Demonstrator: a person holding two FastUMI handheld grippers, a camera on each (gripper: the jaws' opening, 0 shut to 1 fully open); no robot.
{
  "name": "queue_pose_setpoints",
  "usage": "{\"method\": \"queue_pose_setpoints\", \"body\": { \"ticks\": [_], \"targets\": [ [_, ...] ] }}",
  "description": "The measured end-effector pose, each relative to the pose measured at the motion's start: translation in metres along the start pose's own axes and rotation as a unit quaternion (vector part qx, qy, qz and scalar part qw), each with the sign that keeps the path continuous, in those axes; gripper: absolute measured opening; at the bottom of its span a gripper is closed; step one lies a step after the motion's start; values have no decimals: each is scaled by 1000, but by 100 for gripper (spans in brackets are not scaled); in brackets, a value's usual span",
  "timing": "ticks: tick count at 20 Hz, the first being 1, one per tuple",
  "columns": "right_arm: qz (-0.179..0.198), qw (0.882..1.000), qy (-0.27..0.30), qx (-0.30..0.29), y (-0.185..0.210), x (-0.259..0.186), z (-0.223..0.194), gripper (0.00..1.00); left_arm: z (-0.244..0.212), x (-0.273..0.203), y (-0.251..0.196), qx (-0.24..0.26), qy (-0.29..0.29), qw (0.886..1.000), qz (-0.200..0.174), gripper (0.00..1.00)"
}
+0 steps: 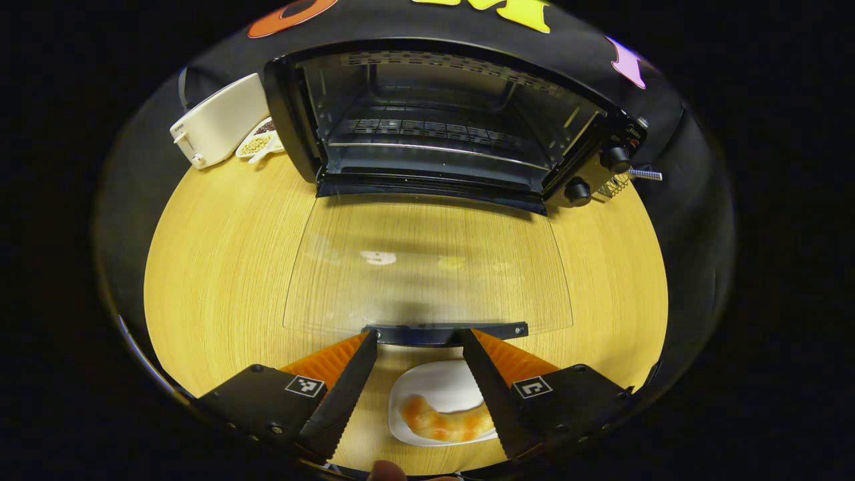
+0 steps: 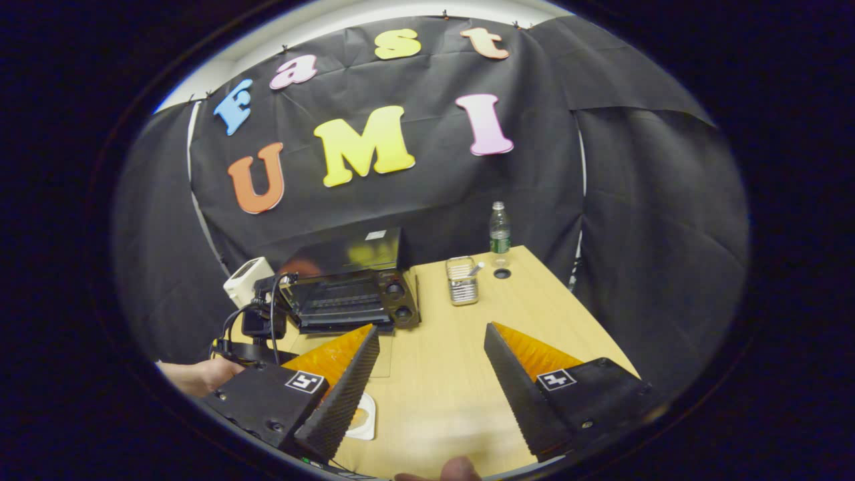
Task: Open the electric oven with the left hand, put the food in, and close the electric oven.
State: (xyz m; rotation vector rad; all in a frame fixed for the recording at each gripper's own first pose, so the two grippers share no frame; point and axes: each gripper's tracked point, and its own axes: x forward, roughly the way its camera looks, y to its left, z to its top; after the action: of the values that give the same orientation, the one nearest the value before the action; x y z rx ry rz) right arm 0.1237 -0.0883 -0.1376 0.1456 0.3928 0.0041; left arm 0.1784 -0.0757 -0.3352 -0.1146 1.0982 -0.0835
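The black electric oven stands at the back of the table with its glass door folded down flat toward me, baring the wire rack inside. My left gripper is open, its fingertips standing either side of the door's dark handle without pressing on it. Beneath the door's edge, a white plate carries an orange piece of food. My right gripper hovers open and empty high over the table, with the oven ahead on its left and the plate by its left finger.
A white toaster and small dishes of beans sit left of the oven. To the oven's right stand a metal holder and a water bottle. A hand shows at the table's left edge. The wooden table stretches ahead.
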Motion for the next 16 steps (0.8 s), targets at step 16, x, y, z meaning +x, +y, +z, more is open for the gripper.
{"method": "queue_pose_setpoints", "body": {
  "ticks": [16],
  "targets": [
    [121,964,210,-105,144,40,-193,96,-1,-178,102,-77,-188,979,35,95]
  ]
}}
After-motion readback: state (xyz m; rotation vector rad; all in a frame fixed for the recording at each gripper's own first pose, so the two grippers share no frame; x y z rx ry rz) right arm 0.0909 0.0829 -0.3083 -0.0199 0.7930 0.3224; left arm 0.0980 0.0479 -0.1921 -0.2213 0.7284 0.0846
